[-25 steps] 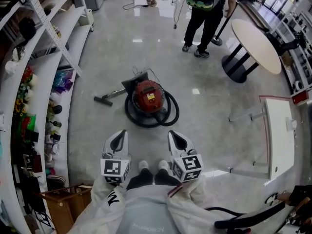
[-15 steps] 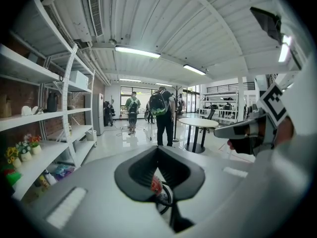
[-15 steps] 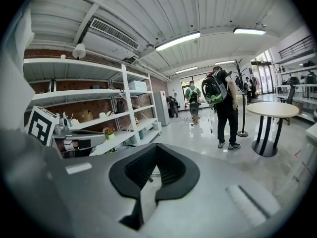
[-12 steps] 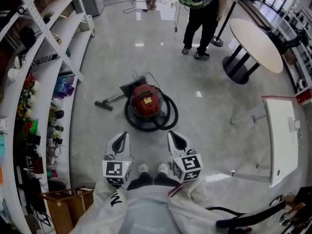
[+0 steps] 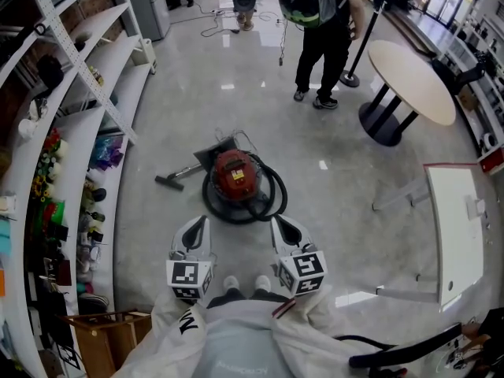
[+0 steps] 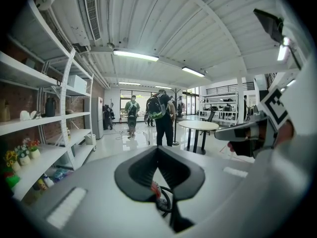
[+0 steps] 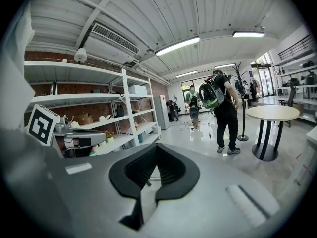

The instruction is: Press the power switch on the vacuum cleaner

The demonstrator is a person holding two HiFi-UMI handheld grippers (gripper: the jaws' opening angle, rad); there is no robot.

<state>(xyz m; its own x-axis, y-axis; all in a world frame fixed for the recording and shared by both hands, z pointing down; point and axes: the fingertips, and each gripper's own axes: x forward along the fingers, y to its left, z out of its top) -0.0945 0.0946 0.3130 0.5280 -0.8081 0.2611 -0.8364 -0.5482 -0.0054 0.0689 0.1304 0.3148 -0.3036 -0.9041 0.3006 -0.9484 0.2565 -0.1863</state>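
The red vacuum cleaner [image 5: 235,172] sits on the grey floor ahead of me, ringed by its coiled black hose [image 5: 262,201]. Its wand and floor nozzle [image 5: 168,183] stretch to the left. My left gripper [image 5: 196,220] and right gripper [image 5: 279,220] hover side by side, short of the vacuum and above the floor, touching nothing. Both are shut, with nothing between the fingers. In the left gripper view, a bit of the red vacuum cleaner [image 6: 155,189] shows through the gap below the closed tips of the left gripper [image 6: 158,148]. The right gripper [image 7: 156,146] points across the room.
White shelving [image 5: 75,124] filled with small items lines the left side, with a wooden crate [image 5: 102,329] at its near end. A person with a backpack [image 5: 319,22] stands beyond the vacuum. A round table [image 5: 413,71] and a white table [image 5: 453,223] stand on the right.
In the head view the vacuum cleaner has slid slightly lower in the picture and looks smaller. Both grippers stay in the same place and stay shut.
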